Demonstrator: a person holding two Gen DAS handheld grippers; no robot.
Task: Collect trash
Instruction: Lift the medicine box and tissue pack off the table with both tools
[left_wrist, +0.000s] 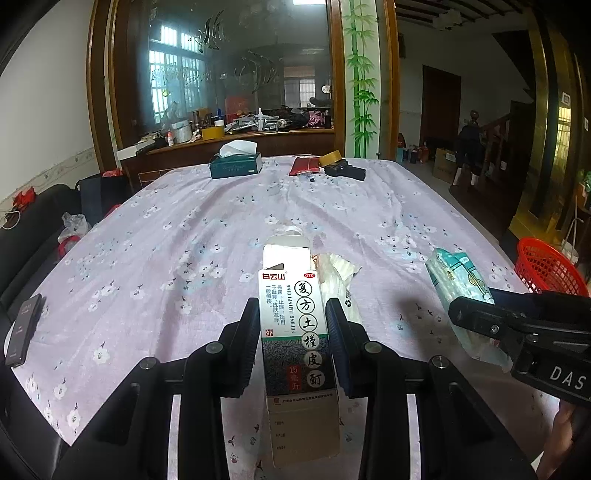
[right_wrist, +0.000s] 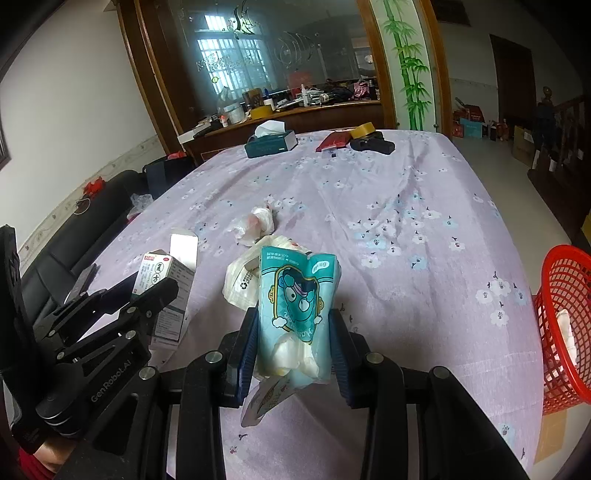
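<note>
My left gripper (left_wrist: 293, 332) is shut on a white and dark medicine box (left_wrist: 284, 291) with its top flap open, held upright above the table. The same box (right_wrist: 162, 280) shows in the right wrist view, in the left gripper (right_wrist: 147, 291). My right gripper (right_wrist: 295, 332) is shut on a teal tissue pack (right_wrist: 295, 288) with a cartoon print, and white tissue bulges from its lower end. A crumpled white wrapper (right_wrist: 240, 280) and a wad of tissue (right_wrist: 255, 221) lie on the lilac flowered tablecloth (right_wrist: 406, 206) ahead. A red mesh basket (right_wrist: 561, 314) stands off the table's right edge.
At the far end of the table sit a dark green tissue box (left_wrist: 236, 166), a red pouch (left_wrist: 304, 166), a tape roll (left_wrist: 330, 158) and a black device (left_wrist: 347, 171). A dark phone (left_wrist: 24, 332) lies at the left edge. A black sofa (right_wrist: 74, 229) runs along the left.
</note>
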